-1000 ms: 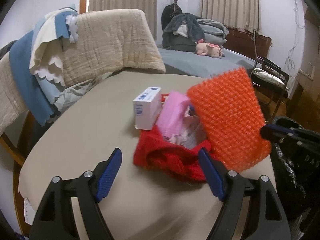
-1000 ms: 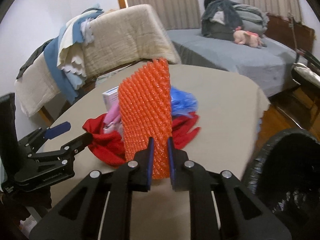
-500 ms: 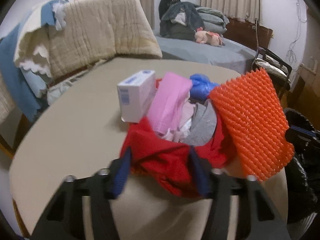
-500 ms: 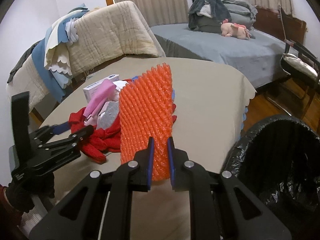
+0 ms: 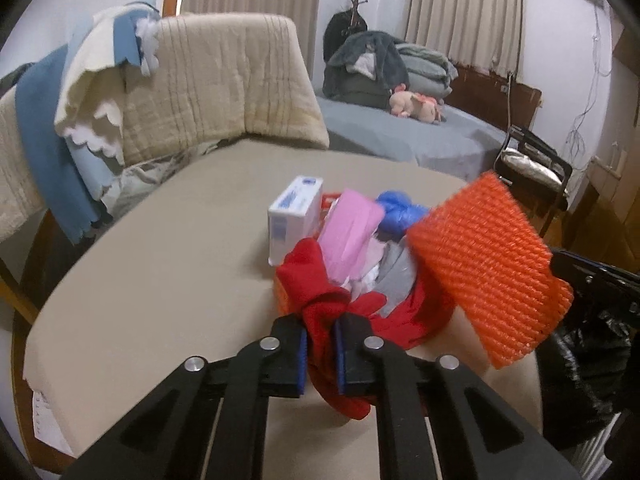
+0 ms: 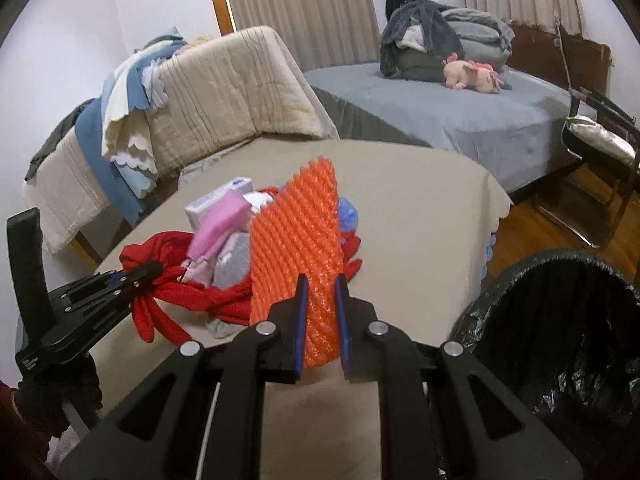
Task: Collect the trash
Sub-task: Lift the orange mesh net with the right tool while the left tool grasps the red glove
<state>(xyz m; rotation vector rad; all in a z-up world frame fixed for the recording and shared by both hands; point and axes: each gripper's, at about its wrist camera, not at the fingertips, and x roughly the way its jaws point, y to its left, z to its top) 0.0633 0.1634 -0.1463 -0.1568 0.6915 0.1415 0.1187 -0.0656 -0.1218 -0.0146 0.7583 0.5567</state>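
Beige table (image 5: pixel 160 280): left gripper (image 5: pixel 320 354) clenched red cloth (image 5: pixel 320 292), right gripper (image 6: pixel 322 320) gripped orange mesh (image 6: pixel 296 232); lifting cloth risked spilling white box (image 5: pixel 294 216).

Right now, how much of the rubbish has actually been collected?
Nothing shows as binned yet; the black-lined trash bin shows only liner. In hand: the right hand-held gripper grips the orange ribbed foam sheet, and the left hand-held gripper pinches the red cloth. Left on the beige table: white carton, pink packet, crumpled blue plastic bag.
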